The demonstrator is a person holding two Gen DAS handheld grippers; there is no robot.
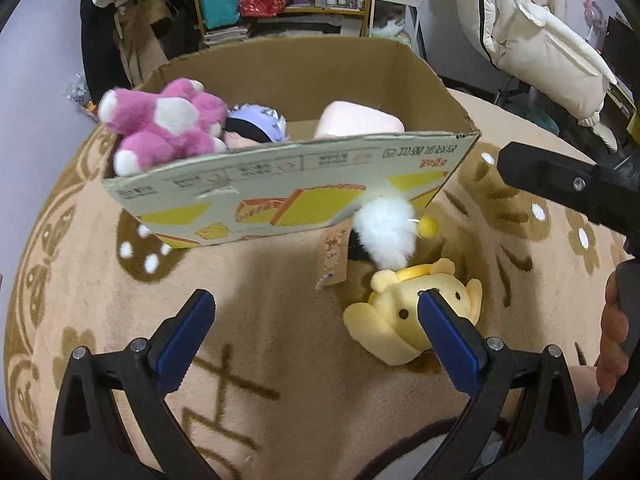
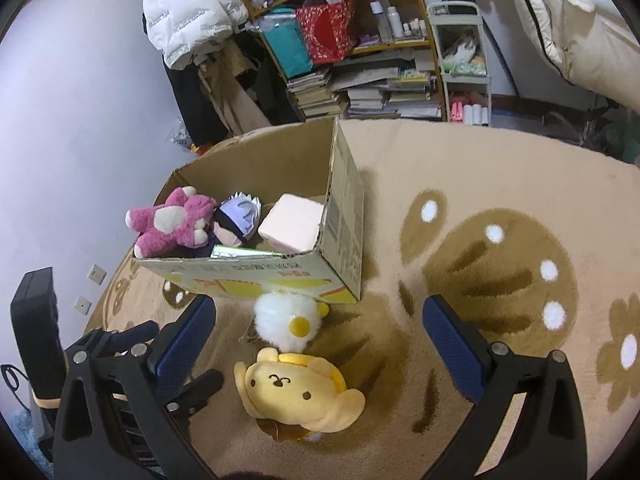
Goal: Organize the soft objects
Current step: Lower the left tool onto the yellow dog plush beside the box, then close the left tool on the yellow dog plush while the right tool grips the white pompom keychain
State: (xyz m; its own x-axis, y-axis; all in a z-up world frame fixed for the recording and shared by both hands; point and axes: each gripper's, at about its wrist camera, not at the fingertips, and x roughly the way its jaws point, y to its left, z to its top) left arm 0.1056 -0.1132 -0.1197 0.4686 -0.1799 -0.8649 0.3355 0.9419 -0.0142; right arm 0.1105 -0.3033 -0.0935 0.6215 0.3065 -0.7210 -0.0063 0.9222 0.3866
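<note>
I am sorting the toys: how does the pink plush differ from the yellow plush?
The pink plush lies in the box, draped over its corner; the yellow plush lies on the rug outside. The pink has white patches; the yellow is plain, with a small face. Both are soft and ungripped.

We see a beige plush carpet (image 2: 460, 152) patterned with brown flower and paw shapes and white dots. Directly on it stands an open brown cardboard box (image 2: 344, 216) with yellow printing on its near wall. Just in front of the box, touching that wall, lies a fluffy white pompom toy (image 2: 280, 316) with small yellow balls. Just beside the pompom, nearer to us, a yellow plush dog-faced toy (image 2: 296, 392) lies on the carpet, face up. A paper tag (image 1: 333, 254) lies beside the pompom.
</note>
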